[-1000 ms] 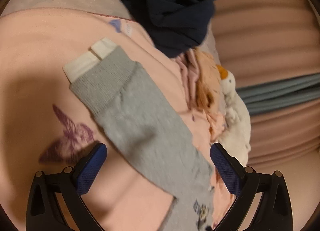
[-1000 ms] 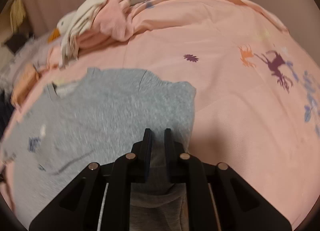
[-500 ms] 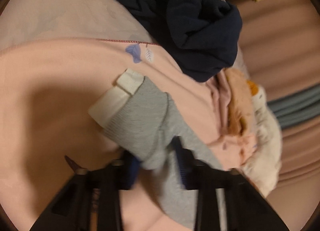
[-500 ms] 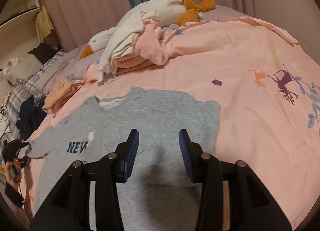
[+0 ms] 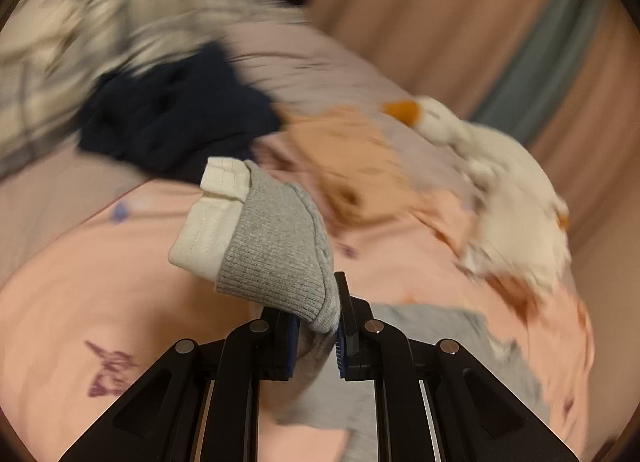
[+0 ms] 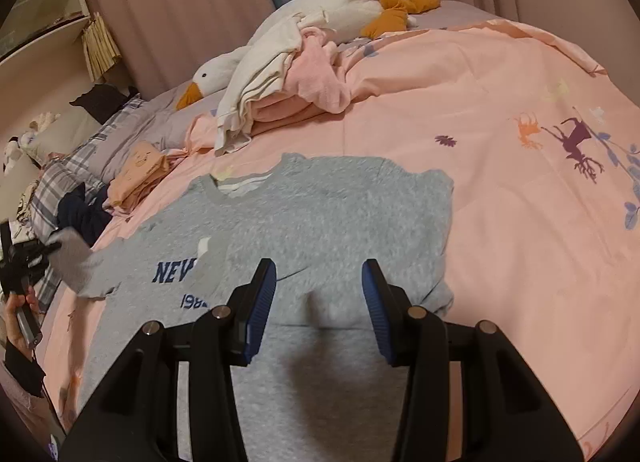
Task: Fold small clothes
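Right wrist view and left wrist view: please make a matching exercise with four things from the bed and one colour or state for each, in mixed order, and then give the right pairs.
Things:
1. sleeve cuff
2. right gripper
3. goose toy
4. crumpled garment

Colour or state:
A. dark navy
B. pinched in the left gripper
C. white with an orange beak
D. open above the grey sweatshirt

Pairs: 1-B, 2-D, 3-C, 4-A

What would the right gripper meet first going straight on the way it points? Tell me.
Most likely the grey sweatshirt. The right gripper hangs open and empty, angled down over its spread-out body, with nothing between. Depth is unclear, but the pink bedcover lies further out.
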### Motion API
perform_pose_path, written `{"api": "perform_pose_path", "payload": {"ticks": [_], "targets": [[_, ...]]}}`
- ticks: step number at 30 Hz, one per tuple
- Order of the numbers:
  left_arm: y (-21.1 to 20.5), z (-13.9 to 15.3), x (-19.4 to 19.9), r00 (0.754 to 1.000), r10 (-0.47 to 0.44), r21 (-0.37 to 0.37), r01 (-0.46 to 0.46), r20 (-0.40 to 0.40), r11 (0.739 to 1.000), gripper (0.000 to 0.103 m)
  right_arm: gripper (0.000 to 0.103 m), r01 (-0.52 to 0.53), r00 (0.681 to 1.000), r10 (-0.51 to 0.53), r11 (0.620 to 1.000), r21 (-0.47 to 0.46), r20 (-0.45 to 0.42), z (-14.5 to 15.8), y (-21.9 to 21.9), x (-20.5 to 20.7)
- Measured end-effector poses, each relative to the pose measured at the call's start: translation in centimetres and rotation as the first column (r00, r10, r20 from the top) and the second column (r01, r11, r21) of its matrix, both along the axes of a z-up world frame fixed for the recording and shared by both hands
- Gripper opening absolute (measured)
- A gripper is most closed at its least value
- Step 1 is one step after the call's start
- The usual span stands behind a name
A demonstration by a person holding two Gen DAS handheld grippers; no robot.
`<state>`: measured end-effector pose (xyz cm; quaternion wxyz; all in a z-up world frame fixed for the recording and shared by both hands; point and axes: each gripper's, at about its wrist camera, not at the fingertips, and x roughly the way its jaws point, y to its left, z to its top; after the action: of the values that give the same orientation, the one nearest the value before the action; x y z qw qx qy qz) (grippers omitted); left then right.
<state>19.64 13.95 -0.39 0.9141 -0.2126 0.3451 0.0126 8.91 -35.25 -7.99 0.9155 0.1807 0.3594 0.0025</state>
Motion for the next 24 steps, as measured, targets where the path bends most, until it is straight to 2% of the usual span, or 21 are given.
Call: {"api": "perform_pose_path", "payload": {"ticks": [4,6,9,13,14,15,17,20,24], "targets": [[-7.2,0.4,0.2,0.988,-0.156,0.091,0.155,0.002,0.984,0.013,0.046,-0.023,1.000,0.023,1.000,0.013,-0.009,-0.6,0.6,-0.4],[-10.7,-0.1,0.4,0.976,-0.218,0.151,0.218,-0.016,0.964,0.013,0.046,-0.034,0.999,0.034,0.999,0.018,-0.017,-0.9,0.9,-0.5],[-16.5,-2.5,0.3,0.943,-0.321,0.248,0.332,-0.084,0.910,0.013,0.046,-0.045,0.998,0.046,0.999,0.031,-0.030,-1.4,1.2,-0.6],[-21.3,-6.2,-0.6,0.885,-0.418,0.311,0.463,-0.203,0.830,0.016,0.046,-0.050,0.998,0.053,0.997,0.062,-0.040,-1.8,1.1,-0.7],[-22.1,-6.8,-0.8,0.873,-0.434,0.321,0.487,-0.225,0.812,0.027,0.049,-0.053,0.998,0.056,0.996,0.073,-0.043,-1.8,1.1,-0.7],[-22.6,-7.4,-1.0,0.859,-0.450,0.317,0.510,-0.244,0.800,0.044,0.050,-0.056,0.997,0.060,0.995,0.080,-0.046,-1.8,1.2,-0.7],[-23.2,-7.8,-1.8,0.831,-0.488,0.290,0.552,-0.266,0.782,0.062,0.050,-0.070,0.996,0.076,0.993,0.096,-0.051,-1.9,1.4,-0.7],[-22.6,-7.6,-2.7,0.825,-0.500,0.273,0.561,-0.264,0.782,0.064,0.051,-0.108,0.992,0.116,0.985,0.134,-0.055,-1.8,2.2,-0.2],[-19.8,-6.8,-4.2,0.829,-0.508,0.177,0.550,-0.235,0.816,0.064,0.051,-0.176,0.979,0.194,0.957,0.229,-0.061,-1.9,4.3,1.6]]}}
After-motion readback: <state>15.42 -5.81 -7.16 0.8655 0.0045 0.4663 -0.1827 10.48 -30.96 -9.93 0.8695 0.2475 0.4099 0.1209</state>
